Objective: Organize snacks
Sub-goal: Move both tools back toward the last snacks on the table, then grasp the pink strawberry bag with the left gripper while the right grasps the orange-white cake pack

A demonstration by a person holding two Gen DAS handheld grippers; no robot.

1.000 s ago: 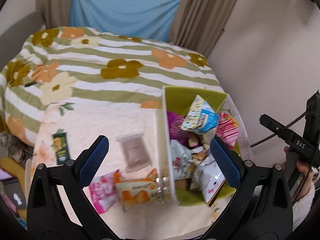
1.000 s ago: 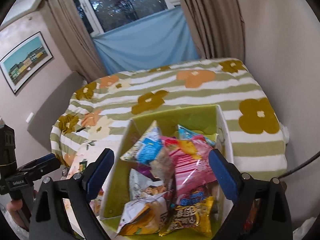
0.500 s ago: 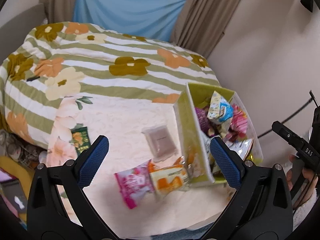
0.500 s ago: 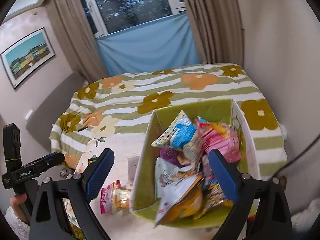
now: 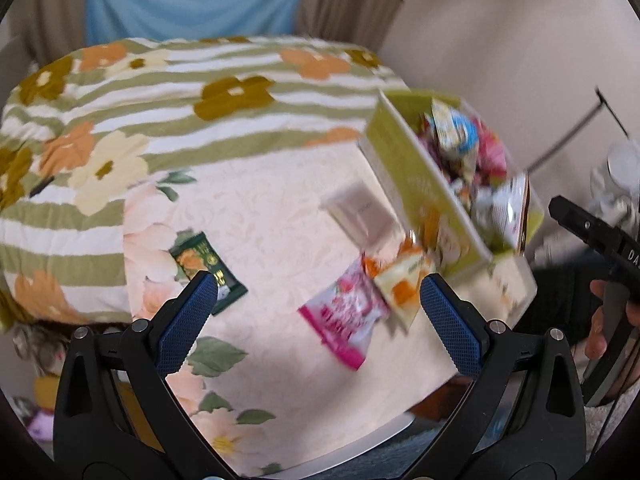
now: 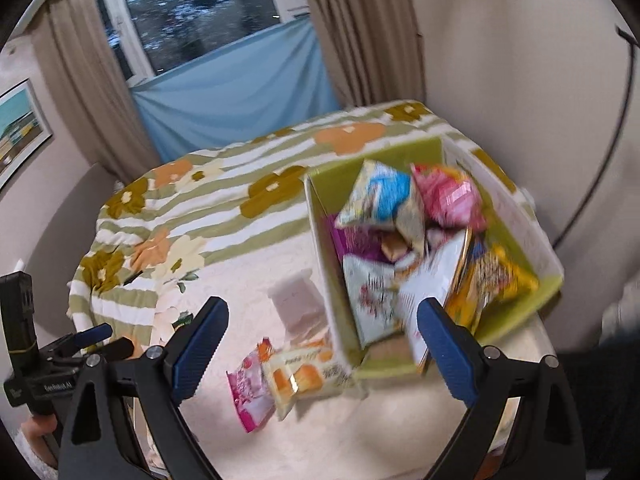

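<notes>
A green-lined box (image 5: pixel 412 172) full of snack packets stands at the right of a cream floral table; it also shows in the right wrist view (image 6: pixel 324 248). On the table beside it lie a pink packet (image 5: pixel 344 316) (image 6: pixel 250 394), an orange-and-white packet (image 5: pixel 400 280) (image 6: pixel 298 372), a pale grey packet (image 5: pixel 358 210) (image 6: pixel 296 300) and a dark green packet (image 5: pixel 208 266). My left gripper (image 5: pixel 318 312) is open and empty above the pink packet. My right gripper (image 6: pixel 322 340) is open and empty, near the box's front left corner.
A bed with a green-striped flower blanket (image 5: pixel 168 92) lies behind the table. A wall (image 6: pixel 520 60) is close on the right, with a dark cable (image 6: pixel 600 176). The table's front edge (image 5: pixel 372 440) is near me.
Both grippers have pulled back and swung left. The box now sits further right in both views, and more of the table and loose packets shows. Both stay open.
</notes>
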